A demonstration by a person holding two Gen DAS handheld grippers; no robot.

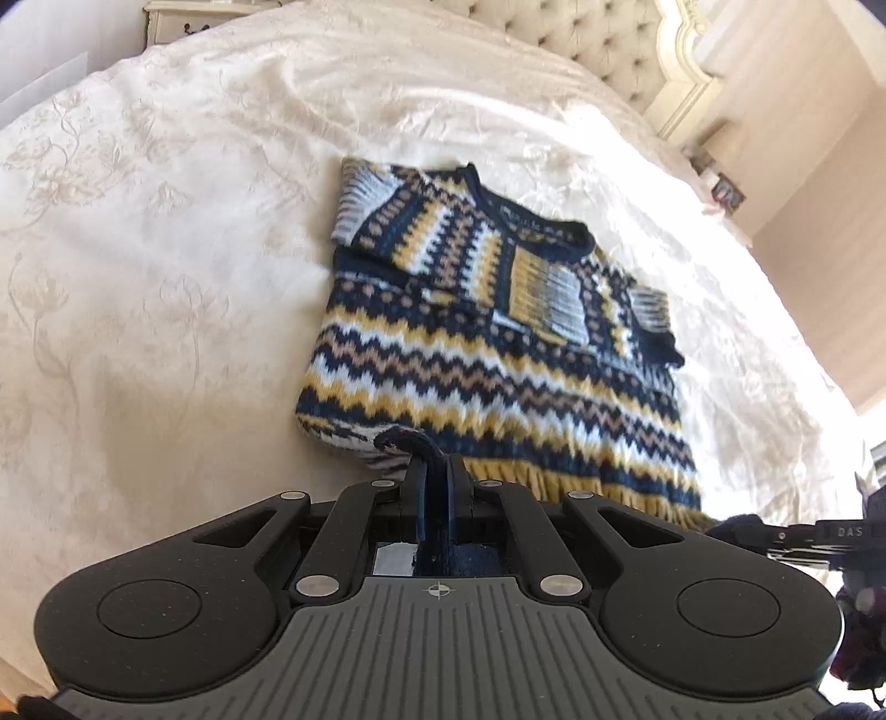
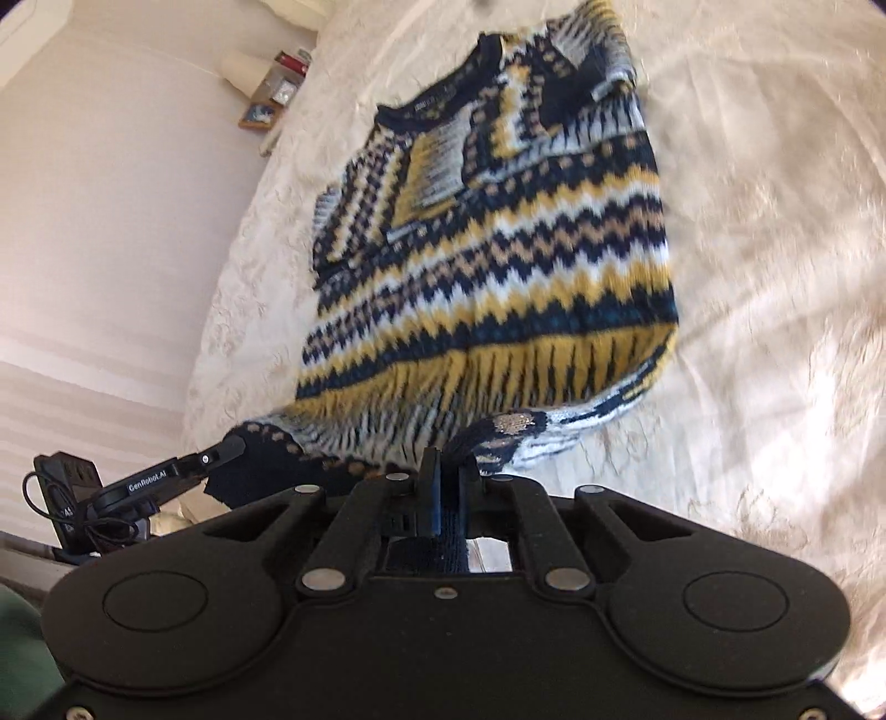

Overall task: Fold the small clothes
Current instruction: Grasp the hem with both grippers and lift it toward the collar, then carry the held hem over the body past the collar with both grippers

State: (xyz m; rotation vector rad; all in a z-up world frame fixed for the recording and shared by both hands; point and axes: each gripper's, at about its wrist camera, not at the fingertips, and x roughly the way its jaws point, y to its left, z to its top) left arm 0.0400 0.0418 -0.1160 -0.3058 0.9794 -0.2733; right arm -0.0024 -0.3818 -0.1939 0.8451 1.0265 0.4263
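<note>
Left wrist view: navy, mustard, tan and white zigzag-patterned knitted sweater lies flat on the cream floral-embossed bedspread, neckline toward the tufted headboard, hem nearest the camera. Both sleeves already crossed inward over the chest; sides look tucked into a rough rectangle. That part of the fold reads as done.

Left gripper clenched on the hem at its corner; a dark knitted loop of fabric rides up between the closed fingers. Right gripper likewise pinched tight on the hem at the other corner, navy knit showing between its fingers. Each tool shows at the edge of the other's view, so the two hold the bottom edge side by side, near each other.

Right wrist view: hem lifted slightly off the bedspread, ribbed mustard band bunched near the fingers; upper body of the sweater lies flat. Some blur here.

Judgement: roughly midway. Sleeves in, bottom edge gripped. Left to do, as it looks: carry the hem up toward the neckline to halve the garment, set it down, let go, smooth if needed
</note>
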